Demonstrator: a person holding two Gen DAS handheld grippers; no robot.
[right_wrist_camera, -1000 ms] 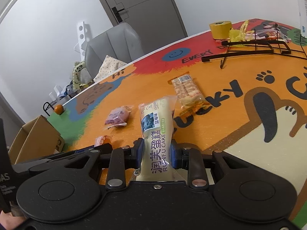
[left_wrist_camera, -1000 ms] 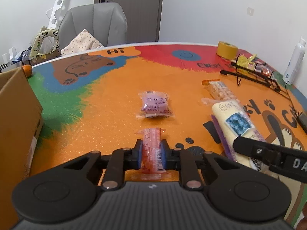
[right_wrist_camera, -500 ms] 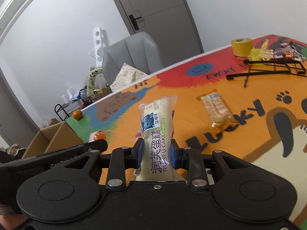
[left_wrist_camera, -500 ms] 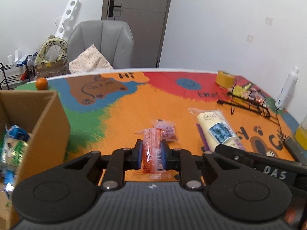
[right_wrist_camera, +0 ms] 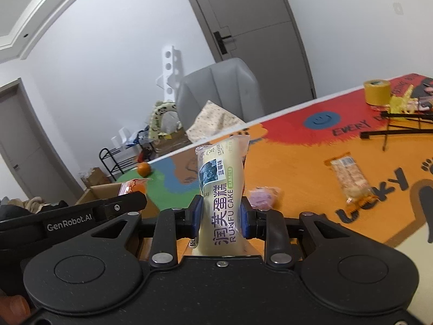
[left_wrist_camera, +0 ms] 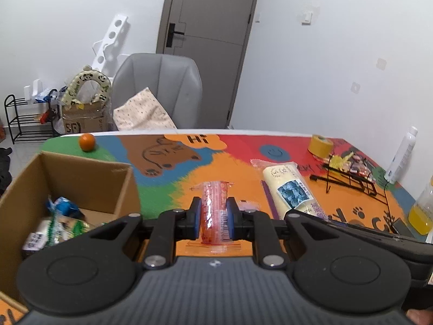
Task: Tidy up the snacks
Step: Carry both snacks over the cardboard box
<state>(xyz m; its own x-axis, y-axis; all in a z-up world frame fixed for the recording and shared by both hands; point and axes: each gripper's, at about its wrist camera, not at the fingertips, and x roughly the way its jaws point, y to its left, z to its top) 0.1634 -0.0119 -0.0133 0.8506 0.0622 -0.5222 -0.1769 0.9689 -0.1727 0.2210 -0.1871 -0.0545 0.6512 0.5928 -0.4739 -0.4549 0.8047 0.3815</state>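
My left gripper [left_wrist_camera: 214, 215] is shut on a red-orange snack packet [left_wrist_camera: 215, 205], held above the table just right of an open cardboard box [left_wrist_camera: 81, 168] with several packets inside. My right gripper [right_wrist_camera: 220, 216] is shut on a pale yellow Runfu cake pack [right_wrist_camera: 220, 178], lifted off the table. The same cake pack [left_wrist_camera: 291, 189] shows at the right of the left wrist view. In the right wrist view the red packet [right_wrist_camera: 134, 187] sticks out past the left gripper's finger. A purple snack [right_wrist_camera: 262, 196] and a crackers packet [right_wrist_camera: 350, 178] lie on the colourful mat.
An orange [left_wrist_camera: 87, 142] sits at the far edge of the mat [left_wrist_camera: 238, 168]. A tape roll [left_wrist_camera: 320, 145], a black wire rack [left_wrist_camera: 349, 181] with candies, a white bottle [left_wrist_camera: 400, 159] and a juice bottle [left_wrist_camera: 420, 214] stand at right. A grey chair [left_wrist_camera: 159, 89] is behind the table.
Both grippers rose off the table with their snacks. The left one swung left, bringing the cardboard box into view beside it. The purple snack slid out of the left view.
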